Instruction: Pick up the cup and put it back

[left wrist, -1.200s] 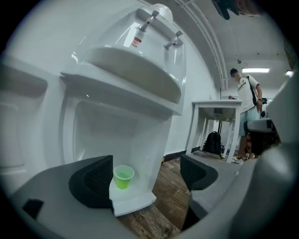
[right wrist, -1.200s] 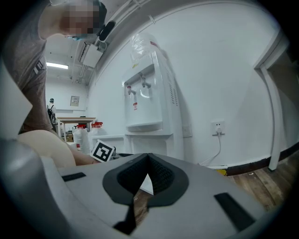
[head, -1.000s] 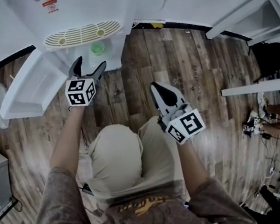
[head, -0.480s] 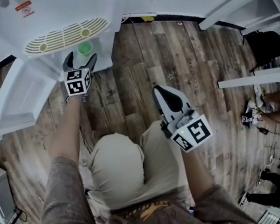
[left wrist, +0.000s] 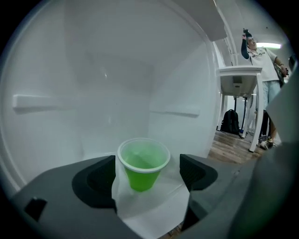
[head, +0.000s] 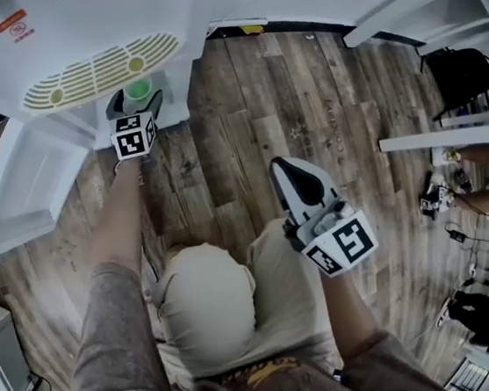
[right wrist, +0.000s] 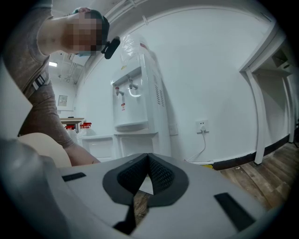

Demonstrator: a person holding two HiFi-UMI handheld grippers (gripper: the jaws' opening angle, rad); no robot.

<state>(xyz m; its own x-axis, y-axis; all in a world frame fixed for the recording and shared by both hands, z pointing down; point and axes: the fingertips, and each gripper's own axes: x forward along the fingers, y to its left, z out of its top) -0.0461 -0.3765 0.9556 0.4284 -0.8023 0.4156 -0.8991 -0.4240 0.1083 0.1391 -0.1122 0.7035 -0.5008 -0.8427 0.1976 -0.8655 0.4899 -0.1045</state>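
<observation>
The cup (head: 137,91) stands inside the low compartment of the water dispenser (head: 74,34), between the two parted jaws of the left gripper (head: 135,102) — one jaw on each side of it. The compartment's door (head: 22,186) stands open to the left. The right gripper (head: 287,169) is well apart from them — further right and nearer the person, above the floor (head: 242,102), just before the knees (head: 204,301). A backpack (head: 464,75) sits far to the right.

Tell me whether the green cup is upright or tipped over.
Upright: the green cup stands on its base on the white surface, its round rim facing up.
</observation>
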